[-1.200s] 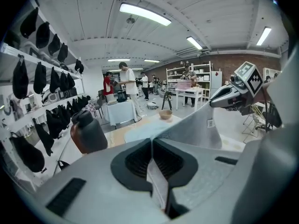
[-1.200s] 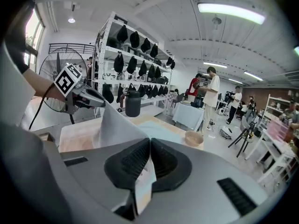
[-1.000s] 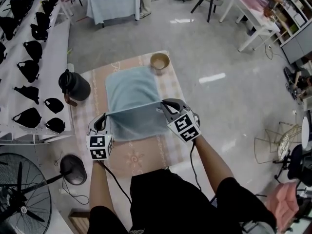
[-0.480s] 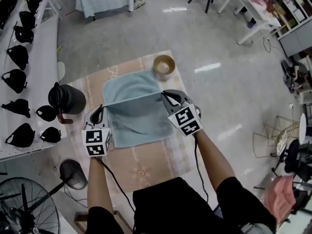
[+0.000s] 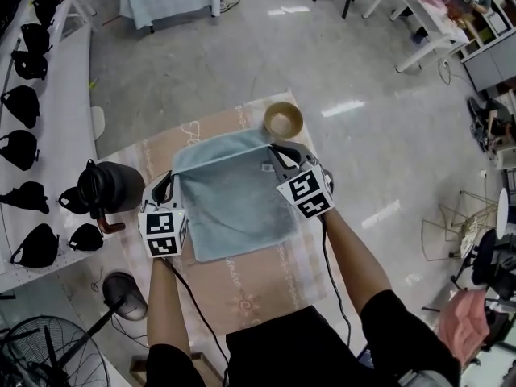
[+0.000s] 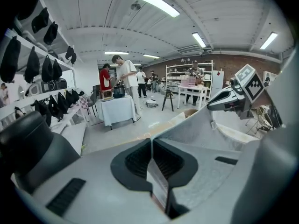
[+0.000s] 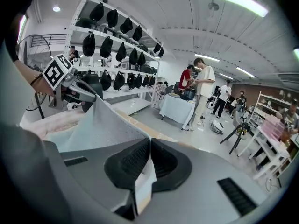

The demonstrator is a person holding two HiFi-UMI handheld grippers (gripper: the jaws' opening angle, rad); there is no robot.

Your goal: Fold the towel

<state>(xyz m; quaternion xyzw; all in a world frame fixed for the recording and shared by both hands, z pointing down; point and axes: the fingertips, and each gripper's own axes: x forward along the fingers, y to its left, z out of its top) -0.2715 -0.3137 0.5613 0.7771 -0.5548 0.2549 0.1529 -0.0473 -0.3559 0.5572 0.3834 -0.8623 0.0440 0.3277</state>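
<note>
A light blue towel (image 5: 235, 204) lies doubled over on the pink checked tablecloth (image 5: 242, 293). Its lifted edge stretches between my two grippers near the far side. My left gripper (image 5: 170, 182) is shut on the towel's left corner; in the left gripper view the cloth (image 6: 201, 129) is pinched between its jaws (image 6: 152, 141). My right gripper (image 5: 273, 147) is shut on the right corner, just short of the bowl; the right gripper view shows the towel (image 7: 93, 125) running out of the closed jaws (image 7: 149, 143) towards the other gripper (image 7: 74, 85).
A tan bowl (image 5: 283, 120) stands at the table's far right corner, close to my right gripper. A black jug (image 5: 109, 188) sits left of the towel. White shelves with black caps (image 5: 24, 119) run along the left. A fan (image 5: 48, 353) stands at the lower left.
Both grippers have carried the towel's held edge away from the person and lower, from mid-towel to near the far edge by the bowl. The upper layer now covers the lower one.
</note>
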